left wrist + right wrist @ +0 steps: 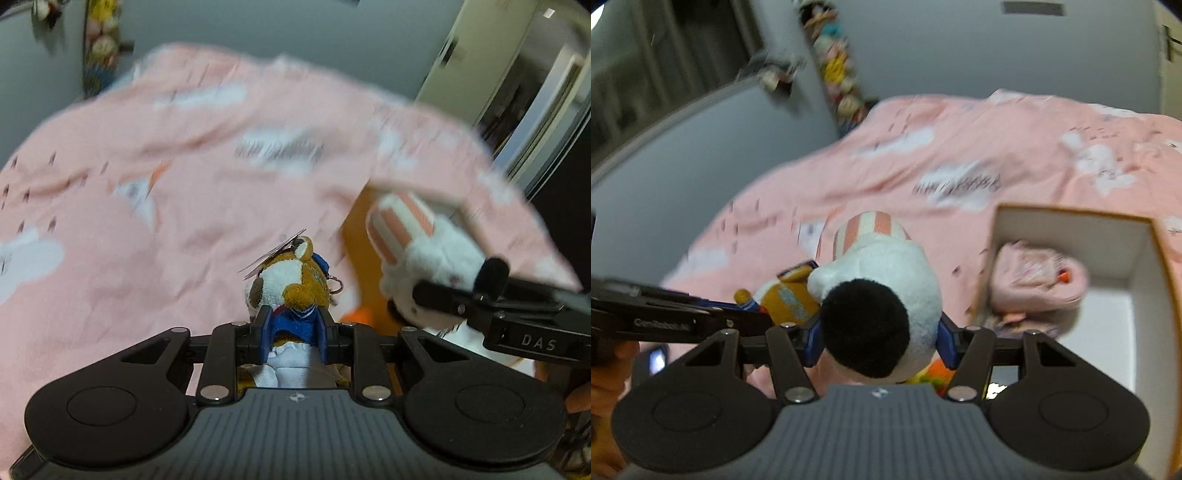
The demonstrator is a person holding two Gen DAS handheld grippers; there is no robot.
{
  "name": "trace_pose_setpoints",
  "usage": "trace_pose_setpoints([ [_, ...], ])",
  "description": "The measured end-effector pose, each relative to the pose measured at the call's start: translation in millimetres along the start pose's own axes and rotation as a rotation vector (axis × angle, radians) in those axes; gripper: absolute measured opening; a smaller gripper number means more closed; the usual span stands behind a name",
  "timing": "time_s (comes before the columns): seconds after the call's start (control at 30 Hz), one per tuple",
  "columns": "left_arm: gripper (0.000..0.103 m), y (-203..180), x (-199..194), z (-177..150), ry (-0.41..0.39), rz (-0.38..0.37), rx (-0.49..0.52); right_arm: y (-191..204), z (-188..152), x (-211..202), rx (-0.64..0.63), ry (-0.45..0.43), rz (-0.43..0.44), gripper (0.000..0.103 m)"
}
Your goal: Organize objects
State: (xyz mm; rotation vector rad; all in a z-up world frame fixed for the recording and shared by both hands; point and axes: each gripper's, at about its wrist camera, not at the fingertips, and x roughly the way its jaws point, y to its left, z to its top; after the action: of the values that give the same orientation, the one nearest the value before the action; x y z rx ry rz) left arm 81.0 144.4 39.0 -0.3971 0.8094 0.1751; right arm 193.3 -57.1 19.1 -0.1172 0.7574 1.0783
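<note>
I am holding a small fuzzy tiger plush [291,284], orange-brown with a white muzzle, a blue collar and a metal keyring, and my left hand-held gripper [294,326] is pinching it at the neck between its blue pads. My right hand-held gripper [881,338] is squeezing a fluffy white rabbit plush [886,266] with pink-striped ears and a round black pompom. Both tools are hovering side by side above the bed, over a soft pink blanket [147,206] printed with white clouds. Just right of the rabbit, an open cardboard box [1123,266], orange outside and white inside, is sitting on the blanket, holding a crumpled pink bundle [1034,280]. Grey walls are blurring behind.
</note>
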Motion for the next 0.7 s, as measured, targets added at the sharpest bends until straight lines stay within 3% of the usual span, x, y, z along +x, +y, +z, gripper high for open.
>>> trace_pose_setpoints([
  [0.1,0.027,-30.0,-10.1,17.6,-0.073,-0.078,-0.003,-27.7,12.2,-33.5,0.065,-0.05,-0.042,0.06],
  [0.23,0.027,-74.0,5.9,31.5,-0.077,-0.179,-0.007,-65.9,12.9,-63.4,0.154,-0.068,-0.136,0.06],
  [0.4,0.027,-121.2,57.3,29.6,0.003,-0.235,-0.009,-112.0,-8.3,-72.7,0.264,0.002,-0.241,0.06],
  [0.5,0.027,-133.4,97.3,19.6,0.097,-0.265,-0.074,-134.3,-17.7,-63.7,0.336,0.043,-0.266,0.06],
  [0.7,0.027,-140.7,153.4,5.7,0.166,-0.229,-0.138,-151.9,-27.8,-36.3,0.337,0.132,-0.305,0.06],
])
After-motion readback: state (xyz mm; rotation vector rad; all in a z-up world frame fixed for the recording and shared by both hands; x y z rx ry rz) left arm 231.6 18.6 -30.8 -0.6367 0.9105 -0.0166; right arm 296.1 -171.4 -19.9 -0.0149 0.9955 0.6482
